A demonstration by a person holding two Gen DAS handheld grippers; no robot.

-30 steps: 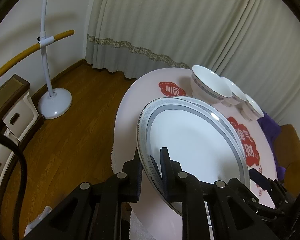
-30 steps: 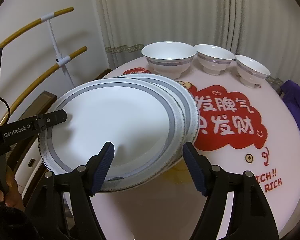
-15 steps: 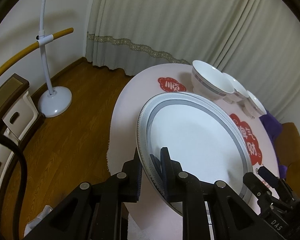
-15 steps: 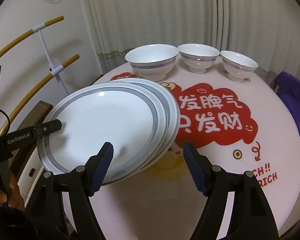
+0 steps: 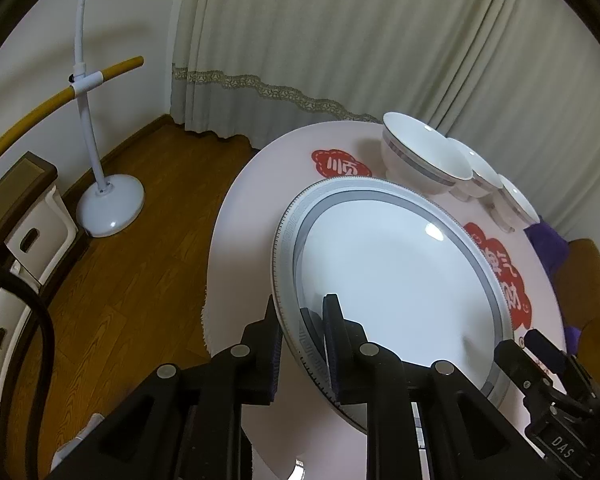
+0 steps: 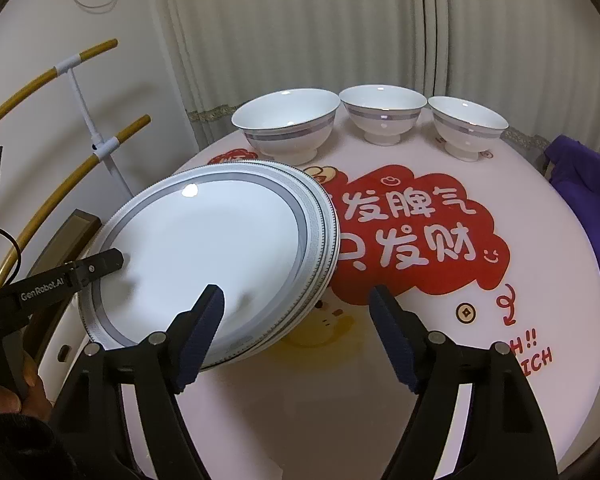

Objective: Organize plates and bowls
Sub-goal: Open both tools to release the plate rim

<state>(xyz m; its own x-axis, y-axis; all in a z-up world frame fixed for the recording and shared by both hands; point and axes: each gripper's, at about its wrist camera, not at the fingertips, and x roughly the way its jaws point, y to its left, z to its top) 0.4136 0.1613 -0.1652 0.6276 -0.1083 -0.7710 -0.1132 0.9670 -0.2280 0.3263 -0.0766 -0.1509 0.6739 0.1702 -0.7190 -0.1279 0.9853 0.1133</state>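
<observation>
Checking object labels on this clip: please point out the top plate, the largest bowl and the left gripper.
top plate (image 6: 204, 248), right wrist view, on its white centre.
largest bowl (image 6: 288, 128), right wrist view, on its outer wall.
left gripper (image 5: 302, 332), left wrist view, midway between fingertips, clamped on the plate's rim.

The round pale pink surface (image 6: 380, 380) carries most of the writing. On its large red cloud-shaped patch (image 6: 440, 264) stand white Chinese characters in two rows: "发脾气" above and "发财" below, with a character before "发财" partly hidden by the plates. At the surface's right edge red letters read "H!!" over "ICH", cut off on the left by a black gripper finger (image 6: 396, 344). A smaller red patch (image 5: 340, 166) shows "顺" in white. The black left gripper (image 6: 88, 266) arm bears "GenRobot.AI" in white. The black right gripper body (image 5: 560, 440) is marked "DAS".
</observation>
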